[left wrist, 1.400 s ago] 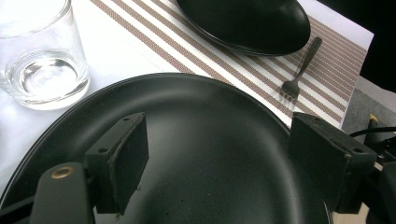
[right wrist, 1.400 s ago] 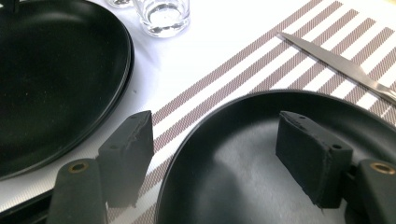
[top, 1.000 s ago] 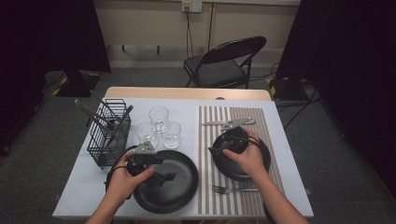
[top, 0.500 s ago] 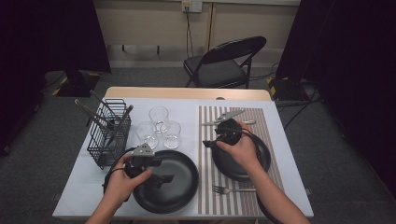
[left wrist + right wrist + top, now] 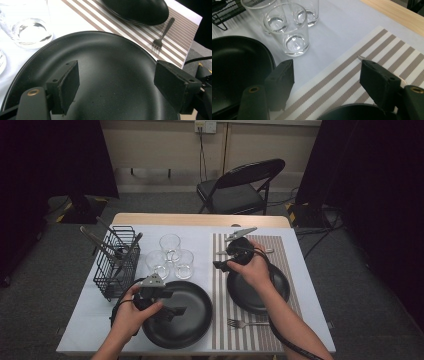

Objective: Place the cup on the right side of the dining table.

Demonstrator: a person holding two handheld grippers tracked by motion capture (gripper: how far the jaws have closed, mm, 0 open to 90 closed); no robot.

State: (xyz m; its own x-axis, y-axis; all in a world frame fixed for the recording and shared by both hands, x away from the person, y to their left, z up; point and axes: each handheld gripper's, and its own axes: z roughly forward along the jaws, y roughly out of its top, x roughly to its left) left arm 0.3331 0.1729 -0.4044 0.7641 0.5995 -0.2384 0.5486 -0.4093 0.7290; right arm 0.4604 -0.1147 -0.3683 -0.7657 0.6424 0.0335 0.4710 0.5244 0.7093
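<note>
A large black plate [image 5: 182, 312] lies at the front left on the white cloth, and my left gripper [image 5: 172, 303] hovers open just above it. In the left gripper view the jaws of that gripper [image 5: 117, 85] stand wide over the plate's [image 5: 105, 60] bare surface. A smaller black plate [image 5: 272, 292] rests on the striped placemat [image 5: 285, 255]. My right gripper [image 5: 221, 263] is open above the placemat's left edge, pointing toward the glasses [image 5: 170, 257]. In the right gripper view nothing sits between the jaws of the gripper [image 5: 329, 80].
Three empty glasses [image 5: 292, 32] cluster mid-table. A black wire basket [image 5: 117, 265] with utensils stands at the left. A fork [image 5: 245, 323] lies on the placemat's front edge, and a silver utensil [image 5: 267, 251] lies at its far end. A folding chair [image 5: 240, 187] stands beyond the table.
My right gripper has moved off the smaller plate toward the far side and slightly up, still open. The left gripper has stayed over the large plate.
</note>
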